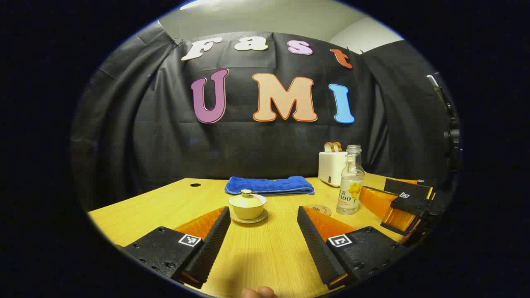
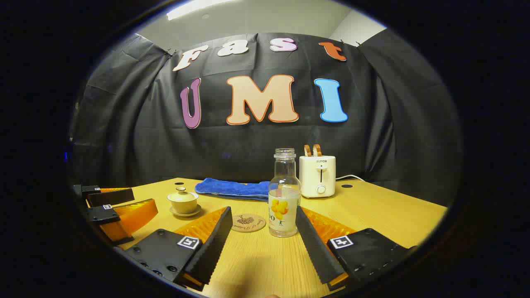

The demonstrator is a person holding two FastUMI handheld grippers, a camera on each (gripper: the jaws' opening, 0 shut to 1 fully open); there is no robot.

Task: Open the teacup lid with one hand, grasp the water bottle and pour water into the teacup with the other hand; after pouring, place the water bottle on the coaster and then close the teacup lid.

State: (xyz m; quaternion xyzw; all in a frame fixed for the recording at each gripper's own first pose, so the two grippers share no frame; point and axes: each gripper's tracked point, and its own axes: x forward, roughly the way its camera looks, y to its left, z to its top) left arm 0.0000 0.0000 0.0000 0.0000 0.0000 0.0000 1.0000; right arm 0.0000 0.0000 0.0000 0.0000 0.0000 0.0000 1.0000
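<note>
Wooden tabletop (image 1: 265, 252) carries everything; the left gripper (image 1: 263, 231) gapes wide, empty, the lidded teacup (image 1: 247, 205) just beyond its fingertips; the right gripper (image 2: 261, 234), equally wide and empty, frames the water bottle (image 2: 284, 194); the coaster (image 2: 248, 222) lies beside the bottle, toward the teacup.

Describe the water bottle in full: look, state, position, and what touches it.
The water bottle is clear, glass by its look, with a narrow threaded neck, no cap, and a label showing yellow fruit. It stands upright on the wooden table, beside the round coaster, not on it. It holds water in its lower part. The right gripper is open in front of it; nothing grips it.
</note>
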